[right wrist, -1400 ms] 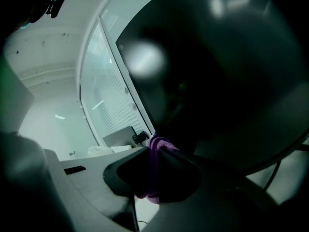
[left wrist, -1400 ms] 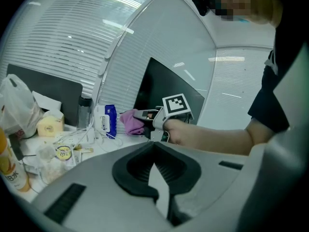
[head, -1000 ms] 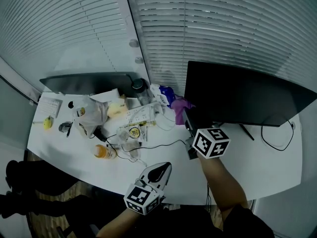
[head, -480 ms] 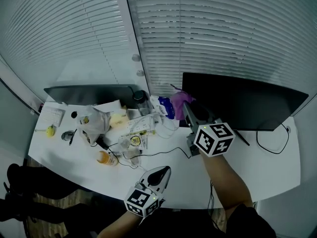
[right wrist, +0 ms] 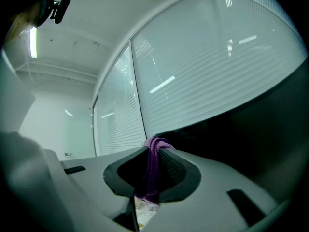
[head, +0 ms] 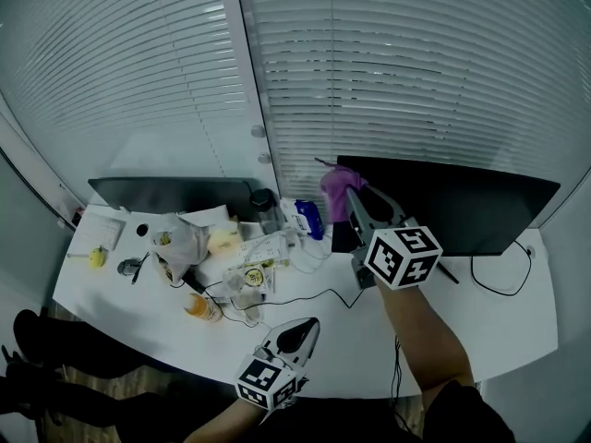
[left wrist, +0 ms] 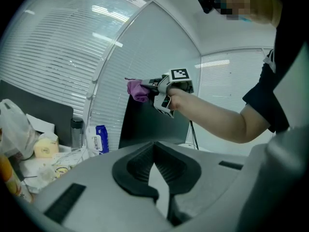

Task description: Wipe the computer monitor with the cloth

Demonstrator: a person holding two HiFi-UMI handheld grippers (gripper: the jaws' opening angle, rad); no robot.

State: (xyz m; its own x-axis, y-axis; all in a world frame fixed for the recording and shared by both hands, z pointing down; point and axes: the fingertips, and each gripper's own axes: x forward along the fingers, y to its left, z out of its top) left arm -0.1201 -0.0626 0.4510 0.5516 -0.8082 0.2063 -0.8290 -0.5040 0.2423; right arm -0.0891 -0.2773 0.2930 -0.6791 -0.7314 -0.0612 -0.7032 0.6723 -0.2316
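At the top-left corner of the flat black computer monitor (head: 462,206), right gripper (head: 354,199) clamps the crumpled purple cloth (head: 336,182) — press it flat, sweep overlapping rows; left gripper (head: 297,332) closed, empty.

blue packet (left wrist: 101,139) print too small, nothing legible

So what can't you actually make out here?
- Whether the cloth touches the monitor: head view, the right gripper covers that spot.
- The monitor's stand: head view, mostly behind the right gripper's cube and the arm.
- Print on the desk clutter: head view, too small.
- Dust on the monitor: every view, too dark.
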